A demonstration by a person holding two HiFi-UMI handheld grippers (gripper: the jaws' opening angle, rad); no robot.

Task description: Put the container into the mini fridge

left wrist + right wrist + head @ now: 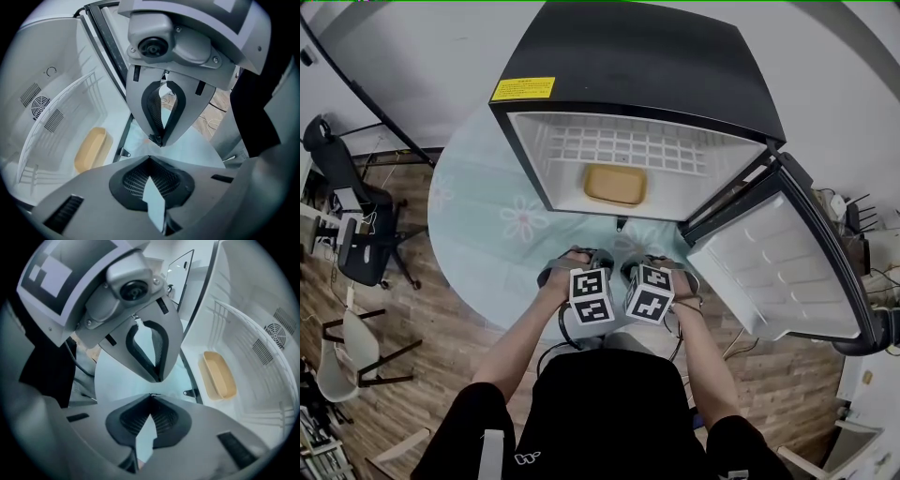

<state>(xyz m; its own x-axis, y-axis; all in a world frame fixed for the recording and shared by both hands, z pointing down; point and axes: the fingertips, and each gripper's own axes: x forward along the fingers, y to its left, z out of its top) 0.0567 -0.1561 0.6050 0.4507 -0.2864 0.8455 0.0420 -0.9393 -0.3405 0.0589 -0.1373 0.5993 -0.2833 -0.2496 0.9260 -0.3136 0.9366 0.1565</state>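
Black office chair far out on my left, standing on the wooden floor, and then the round pale table with its faint flower print comes in. Near the table's front edge, here are my left tongs, pressed together at the tips with nothing between them. Right beside them are my right tongs, also pressed together and empty. The two pairs point nose to nose, tips just apart, with the marker cubes side by side above my hands. Beyond them the mini fridge sits on the table, black on the outside, white inside and wide open. The yellow container is already in there, on the fridge's white floor under the wire shelf, near the front and well apart from both tongs. Over on the right, the door hangs swung fully out, its white inner side facing up at me.
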